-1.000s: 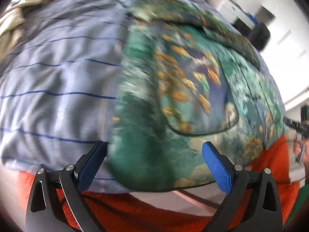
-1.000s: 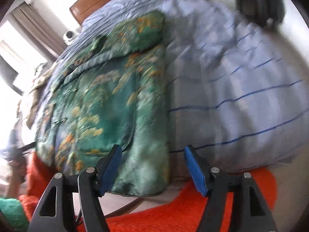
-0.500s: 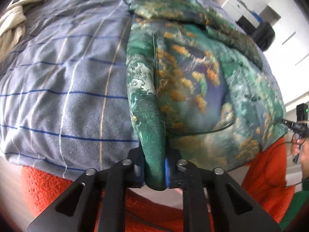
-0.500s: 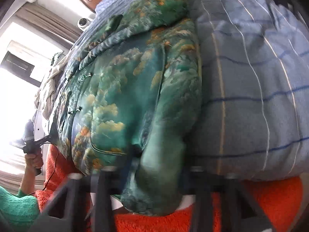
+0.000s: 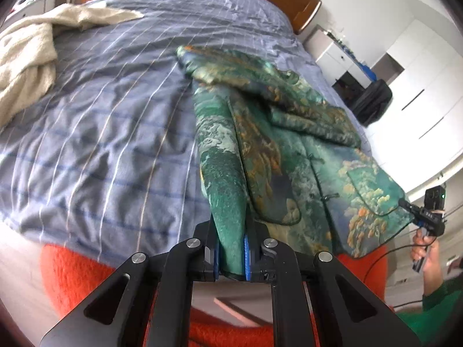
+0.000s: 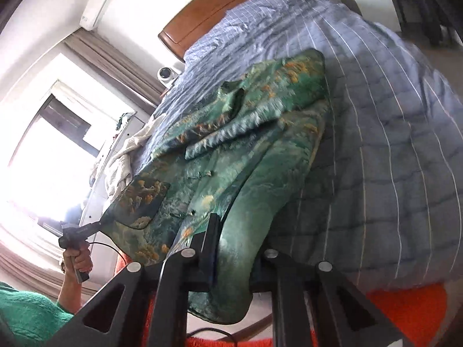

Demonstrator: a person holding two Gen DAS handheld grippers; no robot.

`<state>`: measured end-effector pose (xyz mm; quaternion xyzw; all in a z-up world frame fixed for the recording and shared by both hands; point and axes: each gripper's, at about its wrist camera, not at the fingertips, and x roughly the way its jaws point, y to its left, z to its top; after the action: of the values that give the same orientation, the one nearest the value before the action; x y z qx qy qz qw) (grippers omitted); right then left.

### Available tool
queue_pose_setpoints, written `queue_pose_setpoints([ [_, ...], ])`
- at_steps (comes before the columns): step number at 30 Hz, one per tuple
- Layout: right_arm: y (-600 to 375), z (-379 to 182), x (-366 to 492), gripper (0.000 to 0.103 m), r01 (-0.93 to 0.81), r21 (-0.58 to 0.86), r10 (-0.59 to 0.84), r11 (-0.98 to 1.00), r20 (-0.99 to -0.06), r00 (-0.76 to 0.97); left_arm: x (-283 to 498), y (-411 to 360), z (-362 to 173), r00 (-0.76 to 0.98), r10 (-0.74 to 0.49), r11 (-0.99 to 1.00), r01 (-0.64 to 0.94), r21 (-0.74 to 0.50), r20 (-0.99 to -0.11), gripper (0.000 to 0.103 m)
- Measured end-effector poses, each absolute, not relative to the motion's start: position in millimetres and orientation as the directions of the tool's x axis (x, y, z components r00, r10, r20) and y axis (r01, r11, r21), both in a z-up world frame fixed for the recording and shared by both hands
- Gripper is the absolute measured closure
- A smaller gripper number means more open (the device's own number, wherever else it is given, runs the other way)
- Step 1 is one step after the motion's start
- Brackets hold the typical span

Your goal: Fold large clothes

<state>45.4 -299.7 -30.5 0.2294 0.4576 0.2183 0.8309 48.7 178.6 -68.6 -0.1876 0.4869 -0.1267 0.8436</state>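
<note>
Gripping the jacket's (image 5: 289, 150) hem, both tools (image 5: 230, 256) (image 6: 233, 260) pinch its corners.

Glossy satin jacket (image 5: 289, 150), matt cotton bedcover (image 5: 115, 121)

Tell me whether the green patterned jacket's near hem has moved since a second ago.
Yes. The green patterned jacket's near hem, earlier flat on the blue striped quilt, now rises off it, pinched in the left gripper and right gripper.

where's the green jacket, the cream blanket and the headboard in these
green jacket (image 5: 289, 156), left wrist view, front panel by the button line
cream blanket (image 5: 26, 49), left wrist view, bunched middle
headboard (image 6: 220, 5), right wrist view, wooden top
</note>
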Motion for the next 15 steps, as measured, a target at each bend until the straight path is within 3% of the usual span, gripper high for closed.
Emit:
queue_pose_setpoints([
  [9, -325.5, -28.1, -5.1, 0.089, -0.076, 0.697, 0.649, 0.713, -0.616, 0.447, -19.8, 202.5, -55.1, 0.404, -0.433, 0.874, -0.030, -0.485, -0.806, 0.094],
  [12, -321.8, 3.1, -26.5, 0.089, -0.120, 0.719, 0.681, 0.684, -0.572, 0.457, -32.9, 216.4, -14.6, 0.467, -0.491, 0.824, -0.027, -0.567, -0.735, 0.094],
  [15, -325.5, 31.9, -17.7, 0.089, -0.155, 0.771, 0.717, 0.617, -0.470, 0.515, -12.1, 226.3, 23.2, 0.575, -0.518, 0.779, 0.011, -0.626, -0.634, 0.094],
])
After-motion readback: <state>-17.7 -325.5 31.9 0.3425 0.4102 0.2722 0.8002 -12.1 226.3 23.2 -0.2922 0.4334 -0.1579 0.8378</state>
